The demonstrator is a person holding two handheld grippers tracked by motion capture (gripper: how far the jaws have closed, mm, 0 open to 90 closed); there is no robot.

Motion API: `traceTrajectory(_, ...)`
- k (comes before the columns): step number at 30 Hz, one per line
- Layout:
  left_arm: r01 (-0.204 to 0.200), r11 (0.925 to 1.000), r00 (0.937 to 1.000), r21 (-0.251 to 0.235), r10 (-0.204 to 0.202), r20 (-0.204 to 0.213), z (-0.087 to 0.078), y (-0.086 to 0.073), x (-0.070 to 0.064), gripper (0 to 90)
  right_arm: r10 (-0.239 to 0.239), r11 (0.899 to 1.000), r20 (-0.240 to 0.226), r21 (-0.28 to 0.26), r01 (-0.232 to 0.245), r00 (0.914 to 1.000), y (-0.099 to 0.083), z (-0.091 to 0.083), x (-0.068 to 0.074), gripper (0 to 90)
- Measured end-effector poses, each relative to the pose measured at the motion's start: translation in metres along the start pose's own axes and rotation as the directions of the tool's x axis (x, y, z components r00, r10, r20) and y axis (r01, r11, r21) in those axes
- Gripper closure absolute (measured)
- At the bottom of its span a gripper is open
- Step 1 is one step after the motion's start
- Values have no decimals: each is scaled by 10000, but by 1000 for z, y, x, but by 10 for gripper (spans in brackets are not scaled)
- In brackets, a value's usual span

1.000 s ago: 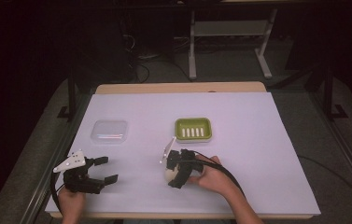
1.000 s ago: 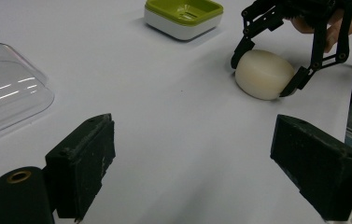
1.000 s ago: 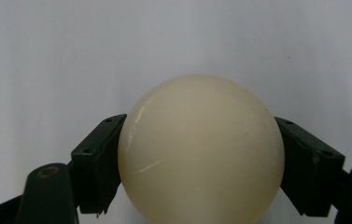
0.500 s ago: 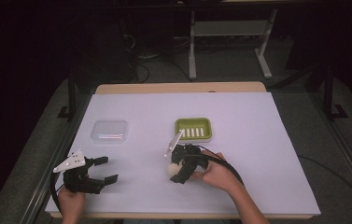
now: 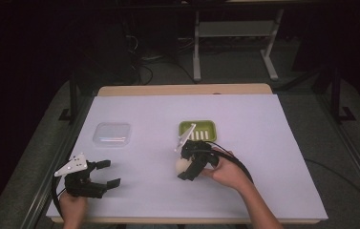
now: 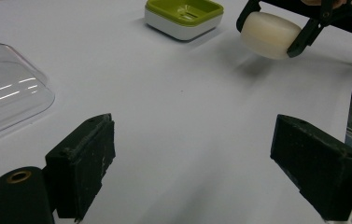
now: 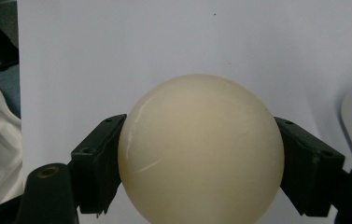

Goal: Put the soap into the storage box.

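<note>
A cream round bar of soap (image 7: 200,149) sits clamped between the two black jaws of my right gripper (image 5: 187,167), held a little above the white table; the soap (image 6: 271,34) casts a shadow below it in the left gripper view. Just beyond it stands a green soap dish (image 5: 197,130) with a white base and a ribbed inside. A clear plastic lid (image 5: 112,134) lies flat to the left. My left gripper (image 5: 107,173) rests near the front left corner, jaws wide apart with nothing between them.
White paper covers the table (image 5: 273,143), with a wooden edge at the back. The right gripper's black cable (image 5: 237,164) loops over the person's hand. Beyond the table stand a metal frame and floor cables in the dark.
My right gripper has carried the soap a little up and to the right, toward the green dish. The left gripper has stayed in place.
</note>
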State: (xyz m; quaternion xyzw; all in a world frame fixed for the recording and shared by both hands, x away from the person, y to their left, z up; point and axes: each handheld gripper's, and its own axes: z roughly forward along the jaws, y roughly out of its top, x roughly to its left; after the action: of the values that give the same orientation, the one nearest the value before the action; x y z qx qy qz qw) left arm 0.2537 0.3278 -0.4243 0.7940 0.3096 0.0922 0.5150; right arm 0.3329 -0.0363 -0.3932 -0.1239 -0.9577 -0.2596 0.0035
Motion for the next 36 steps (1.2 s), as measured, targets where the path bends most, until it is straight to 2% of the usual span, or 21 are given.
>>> traceTrajectory(7,17,10000,10000,-2,-17,-8,0,0,0,132,240,9997,126,-106,-239,9996,-3,-12,-8,231)
traceTrajectory(9,-95,10000,10000,-12,95,0,0,0,1,132,235,9996,158,-189,-232,9996,-3,-16,-10,231)
traceTrajectory(13,-10,10000,10000,-41,10,-7,0,0,0,132,286,9989,153,-380,-280,9995,-3,-23,-15,231)
traceTrajectory(23,-10,10000,10000,-17,10,-8,0,0,0,132,429,9983,291,-407,-417,9987,-1,-37,-22,231)
traceTrajectory(36,-40,10000,10000,-4,40,-17,0,0,0,132,392,9971,332,-672,-369,9987,8,-54,-34,231)
